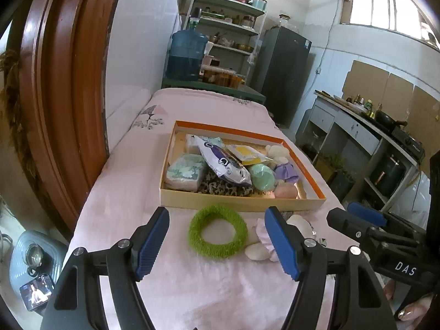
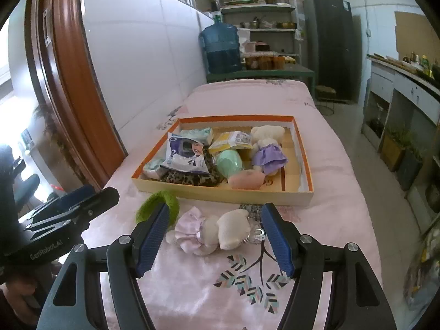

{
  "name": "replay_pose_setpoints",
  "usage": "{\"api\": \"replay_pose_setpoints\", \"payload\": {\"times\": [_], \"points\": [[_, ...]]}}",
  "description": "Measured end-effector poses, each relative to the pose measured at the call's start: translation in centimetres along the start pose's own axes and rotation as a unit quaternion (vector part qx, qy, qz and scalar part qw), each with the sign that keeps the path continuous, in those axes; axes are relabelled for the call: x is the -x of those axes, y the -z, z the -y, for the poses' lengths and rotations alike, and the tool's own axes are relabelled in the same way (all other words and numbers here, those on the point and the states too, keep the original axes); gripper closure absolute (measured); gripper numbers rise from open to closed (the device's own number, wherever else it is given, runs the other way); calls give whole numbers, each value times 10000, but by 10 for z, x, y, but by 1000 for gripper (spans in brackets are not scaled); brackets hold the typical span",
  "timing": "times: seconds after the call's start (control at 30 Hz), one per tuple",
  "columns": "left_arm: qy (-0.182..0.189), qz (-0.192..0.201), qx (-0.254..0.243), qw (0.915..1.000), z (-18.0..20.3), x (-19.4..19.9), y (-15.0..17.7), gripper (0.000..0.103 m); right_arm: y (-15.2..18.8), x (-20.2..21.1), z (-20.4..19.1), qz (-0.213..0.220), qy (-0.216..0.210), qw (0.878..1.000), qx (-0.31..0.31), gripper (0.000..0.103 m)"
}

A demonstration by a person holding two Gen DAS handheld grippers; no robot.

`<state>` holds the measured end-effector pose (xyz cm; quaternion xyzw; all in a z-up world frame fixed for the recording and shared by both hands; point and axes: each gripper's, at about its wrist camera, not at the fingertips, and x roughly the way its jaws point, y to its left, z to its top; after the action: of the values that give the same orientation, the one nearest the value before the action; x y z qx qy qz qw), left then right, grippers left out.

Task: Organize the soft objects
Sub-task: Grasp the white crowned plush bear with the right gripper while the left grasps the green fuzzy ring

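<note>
A shallow orange-rimmed box (image 1: pixel 308 174) (image 2: pixel 302 162) on the pink cloth holds several soft items: a tissue pack (image 1: pixel 185 172), a printed pouch (image 2: pixel 187 154), a green ball (image 2: pixel 228 162), a plush bear in a purple dress (image 2: pixel 268 148). In front of the box lie a green knitted ring (image 1: pixel 217 232) (image 2: pixel 165 198) and a small plush bear in a pink dress (image 2: pixel 214 232) (image 1: pixel 258 250). My left gripper (image 1: pixel 217 243) hangs open over the ring. My right gripper (image 2: pixel 214 236) stands open around the small bear, pads apart from it.
A brown door frame (image 1: pixel 60 104) and white wall run along the left. A blue water jug (image 2: pixel 221 48), shelves and a dark fridge (image 2: pixel 330 41) stand beyond the bed's far end. A counter (image 1: pixel 365 134) lines the right side across a floor gap.
</note>
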<state>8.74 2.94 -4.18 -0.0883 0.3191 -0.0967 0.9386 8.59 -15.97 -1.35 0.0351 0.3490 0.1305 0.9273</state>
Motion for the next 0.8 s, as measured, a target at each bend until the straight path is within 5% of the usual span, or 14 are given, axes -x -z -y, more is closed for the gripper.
{"api": "replay_pose_setpoints", "payload": {"times": [0.8], "points": [[-45, -420, 221, 9989, -16, -32, 18, 32, 18, -45, 8, -551, 6, 9984, -87, 30]]}}
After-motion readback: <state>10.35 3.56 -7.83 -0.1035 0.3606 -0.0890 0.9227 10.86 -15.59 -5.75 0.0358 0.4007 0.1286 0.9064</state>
